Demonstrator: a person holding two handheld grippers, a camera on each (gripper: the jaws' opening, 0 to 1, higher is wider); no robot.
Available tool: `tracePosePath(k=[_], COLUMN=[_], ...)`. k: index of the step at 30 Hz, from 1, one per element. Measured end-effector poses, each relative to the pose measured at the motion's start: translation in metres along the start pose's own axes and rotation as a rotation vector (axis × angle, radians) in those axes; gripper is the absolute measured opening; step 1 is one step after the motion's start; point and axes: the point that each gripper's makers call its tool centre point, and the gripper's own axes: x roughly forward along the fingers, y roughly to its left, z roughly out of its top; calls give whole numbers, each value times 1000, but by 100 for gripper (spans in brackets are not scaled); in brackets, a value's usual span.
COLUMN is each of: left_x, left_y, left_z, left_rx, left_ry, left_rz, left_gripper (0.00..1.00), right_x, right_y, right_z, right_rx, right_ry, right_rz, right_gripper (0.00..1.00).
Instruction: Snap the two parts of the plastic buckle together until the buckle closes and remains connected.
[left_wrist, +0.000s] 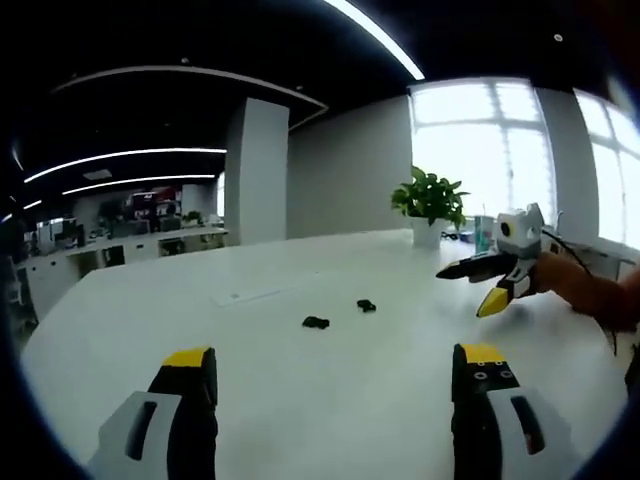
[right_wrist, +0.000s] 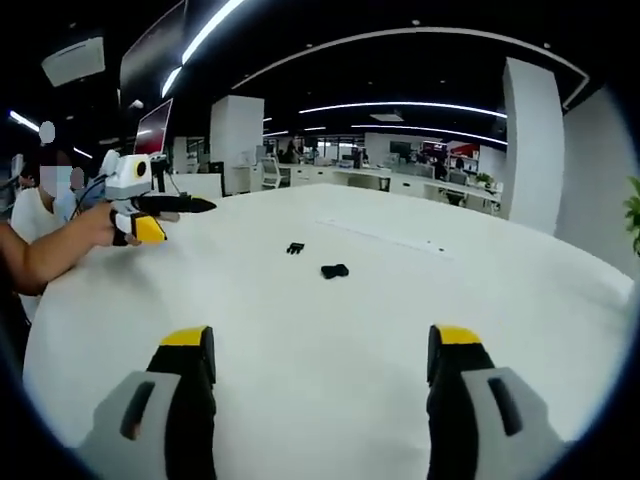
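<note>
Holding my left gripper (left_wrist: 335, 385) wide apart above the white table (left_wrist: 300, 400) | right gripper (right_wrist: 320, 365) equally wide, nothing gripped | farther out I see two black buckle parts (left_wrist: 316, 322) (left_wrist: 366, 305) lying apart mid-table | potted plant (left_wrist: 431, 205) beyond.

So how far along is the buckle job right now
Nothing looks done yet. The two buckle halves lie apart on the white table, with bare tabletop between them. Nothing is in hand: the left gripper and the right gripper are both open and empty, short of the pieces. All of it is left: pick up each half, line them up, and press them together until they lock.
</note>
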Motion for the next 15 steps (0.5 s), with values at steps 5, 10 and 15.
tracePosePath(k=[5, 10, 15], left_x=[2, 4, 5], left_y=[18, 14, 11], left_z=[-2, 0, -1], left_rx=[35, -28, -46], left_ry=[18, -4, -12], left_rz=[106, 60, 41], left_gripper=[100, 100, 100], right_x=[3, 6, 6], right_y=[-1, 4, 0], right_z=[7, 15, 18], right_rx=[44, 29, 24], right_ry=[-33, -56, -70], right_rz=[-18, -21, -33], right_gripper=[99, 100, 97])
